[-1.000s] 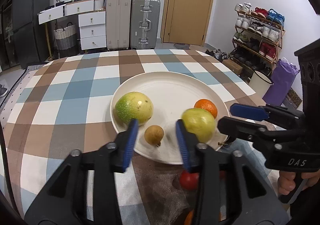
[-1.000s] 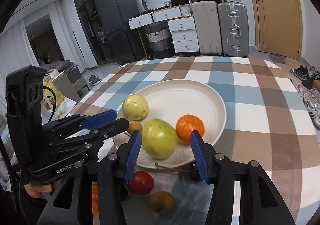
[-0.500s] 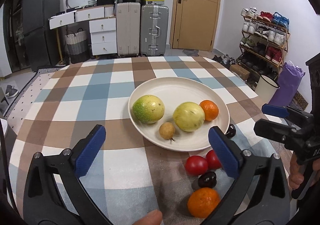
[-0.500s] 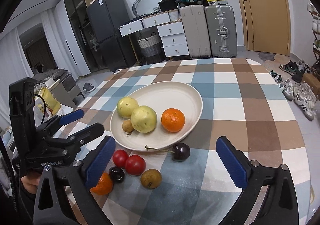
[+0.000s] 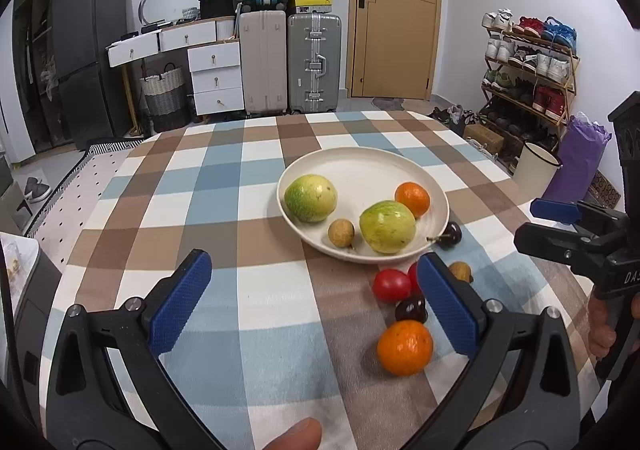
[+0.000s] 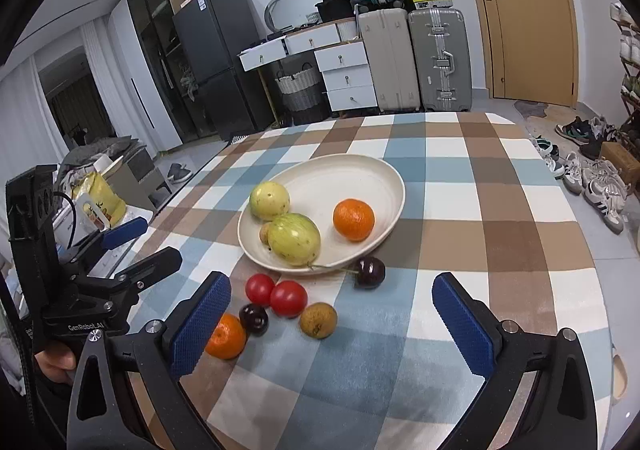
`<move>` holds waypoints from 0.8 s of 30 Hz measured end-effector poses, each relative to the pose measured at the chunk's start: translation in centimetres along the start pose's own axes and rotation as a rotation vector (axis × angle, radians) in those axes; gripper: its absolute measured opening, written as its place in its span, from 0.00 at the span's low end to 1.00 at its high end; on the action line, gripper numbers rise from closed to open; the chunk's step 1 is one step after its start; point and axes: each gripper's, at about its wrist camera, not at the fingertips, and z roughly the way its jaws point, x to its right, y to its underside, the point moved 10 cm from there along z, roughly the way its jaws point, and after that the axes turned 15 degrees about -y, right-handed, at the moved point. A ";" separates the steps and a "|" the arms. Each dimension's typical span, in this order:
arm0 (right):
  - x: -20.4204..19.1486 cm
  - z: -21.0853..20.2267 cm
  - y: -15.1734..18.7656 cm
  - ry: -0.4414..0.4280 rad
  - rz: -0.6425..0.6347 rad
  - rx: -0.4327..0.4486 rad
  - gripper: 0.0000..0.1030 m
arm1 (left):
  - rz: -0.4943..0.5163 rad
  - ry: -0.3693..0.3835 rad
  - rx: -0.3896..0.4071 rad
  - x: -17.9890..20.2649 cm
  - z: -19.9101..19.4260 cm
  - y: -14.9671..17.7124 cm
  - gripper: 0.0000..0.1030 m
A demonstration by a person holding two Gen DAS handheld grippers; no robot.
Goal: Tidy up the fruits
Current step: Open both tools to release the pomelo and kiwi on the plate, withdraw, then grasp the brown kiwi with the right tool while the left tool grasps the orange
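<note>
A cream plate (image 5: 352,165) (image 6: 360,173) on the checked tablecloth holds two green-yellow fruits (image 5: 310,197) (image 5: 387,226), an orange (image 5: 412,199) (image 6: 353,219) and a small brown fruit (image 5: 341,233). On the cloth in front of it lie two red tomatoes (image 6: 260,289) (image 6: 288,298), an orange (image 5: 405,347) (image 6: 226,336), two dark cherries (image 6: 253,319) (image 6: 369,272) and a brown fruit (image 6: 318,319). My left gripper (image 5: 316,302) is open and empty, above the cloth, back from the plate. My right gripper (image 6: 332,324) is open and empty above the loose fruit.
The table (image 6: 500,209) has a rounded far edge. Beyond it stand suitcases (image 5: 314,61), white drawers (image 5: 216,77), a door and a shoe rack (image 5: 528,61). A low side table with a yellow bag (image 6: 98,193) is on the left.
Both grippers have opened wide and pulled back from the plate. The green-yellow fruit that sat between the right gripper's fingers now lies free on the plate.
</note>
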 end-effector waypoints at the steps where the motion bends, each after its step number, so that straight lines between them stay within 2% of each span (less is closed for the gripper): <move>1: -0.1 0.1 0.2 0.004 -0.005 -0.010 0.99 | -0.002 0.006 -0.006 0.0 -0.2 0.3 0.99; 11: 0.3 0.8 2.5 0.073 -0.035 -0.086 0.99 | 0.015 0.046 -0.061 1.4 0.0 2.9 0.99; 20: 2.1 2.7 3.8 0.059 0.026 -0.105 0.99 | 0.036 0.064 -0.087 2.7 0.6 3.7 0.99; 24: 2.1 3.4 3.8 0.059 0.014 -0.104 0.95 | 0.051 0.060 -0.095 3.1 0.9 4.2 0.99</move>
